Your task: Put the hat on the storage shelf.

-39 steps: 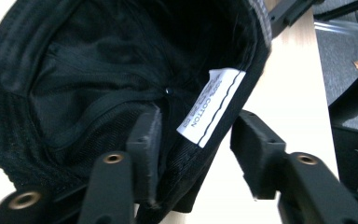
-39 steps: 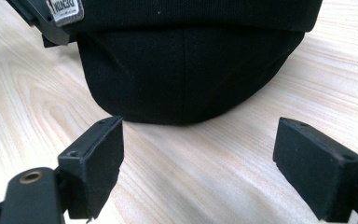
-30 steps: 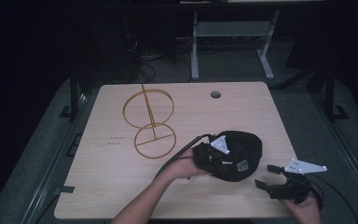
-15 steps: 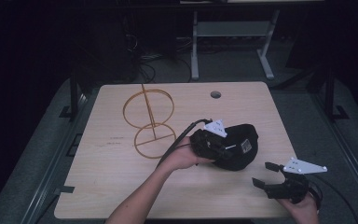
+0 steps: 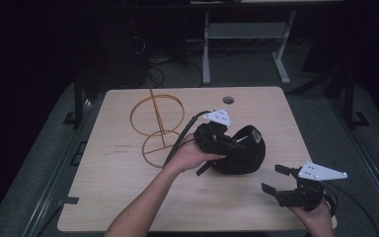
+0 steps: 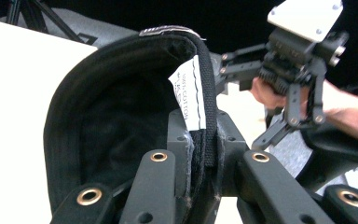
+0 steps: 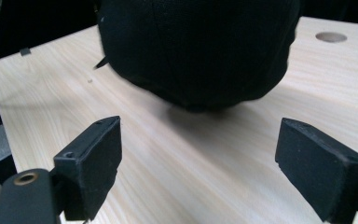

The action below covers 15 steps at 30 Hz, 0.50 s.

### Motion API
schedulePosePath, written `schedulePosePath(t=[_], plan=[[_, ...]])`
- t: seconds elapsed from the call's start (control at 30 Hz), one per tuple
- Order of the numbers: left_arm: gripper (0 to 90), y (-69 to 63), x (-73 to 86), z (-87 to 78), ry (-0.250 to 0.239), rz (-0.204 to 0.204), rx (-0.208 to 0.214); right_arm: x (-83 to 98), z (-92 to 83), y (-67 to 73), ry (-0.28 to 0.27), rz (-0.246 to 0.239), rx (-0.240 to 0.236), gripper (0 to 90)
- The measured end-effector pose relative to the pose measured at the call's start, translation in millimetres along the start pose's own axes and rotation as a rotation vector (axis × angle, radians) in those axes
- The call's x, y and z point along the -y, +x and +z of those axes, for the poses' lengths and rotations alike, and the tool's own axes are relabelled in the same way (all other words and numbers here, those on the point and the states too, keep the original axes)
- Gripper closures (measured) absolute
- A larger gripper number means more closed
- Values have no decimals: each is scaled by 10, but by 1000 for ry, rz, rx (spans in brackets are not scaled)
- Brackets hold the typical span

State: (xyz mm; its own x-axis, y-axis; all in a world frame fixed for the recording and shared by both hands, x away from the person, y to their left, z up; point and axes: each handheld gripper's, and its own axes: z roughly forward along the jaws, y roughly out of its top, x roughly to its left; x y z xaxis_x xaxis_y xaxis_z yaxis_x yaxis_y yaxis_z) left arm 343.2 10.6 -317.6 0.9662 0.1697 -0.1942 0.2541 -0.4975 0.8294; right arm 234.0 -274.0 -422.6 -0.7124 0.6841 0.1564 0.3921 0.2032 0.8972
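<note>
A black cap point(image 5: 246, 154) hangs tilted just above the middle of the wooden table point(image 5: 128, 197). My left gripper point(image 5: 223, 140) is shut on it from the left. In the left gripper view the jaws pinch the cap's rim band point(image 6: 209, 140) beside a white label, and the cap's dark inside point(image 6: 121, 116) faces the camera. My right gripper point(image 5: 275, 179) is near the front right corner, open and holding nothing. In the right gripper view its pads point(image 7: 98, 154) stand wide apart, and my right gripper point(image 7: 209, 163) points at the cap's crown point(image 7: 196, 51).
A gold wire stand point(image 5: 158, 121) with a ring base and an upright hoop stands on the left of the table, just behind my left hand. A round cable hole point(image 5: 228, 100) lies near the far edge. A metal frame stands on the floor beyond the table.
The left gripper has lifted the cap off the table and tipped it up. The right gripper has risen a little and stayed open.
</note>
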Motion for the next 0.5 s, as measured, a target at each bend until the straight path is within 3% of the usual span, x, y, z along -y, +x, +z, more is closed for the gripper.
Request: schedulePosePath(t=[0.3, 0.5], plan=[[799, -27, -85, -45, -20, 7, 32, -210, 102, 30, -57, -12, -9, 143], [801, -97, -164, -37, -33, 37, 63, -280, 160, 17, -84, -28, -13, 146]])
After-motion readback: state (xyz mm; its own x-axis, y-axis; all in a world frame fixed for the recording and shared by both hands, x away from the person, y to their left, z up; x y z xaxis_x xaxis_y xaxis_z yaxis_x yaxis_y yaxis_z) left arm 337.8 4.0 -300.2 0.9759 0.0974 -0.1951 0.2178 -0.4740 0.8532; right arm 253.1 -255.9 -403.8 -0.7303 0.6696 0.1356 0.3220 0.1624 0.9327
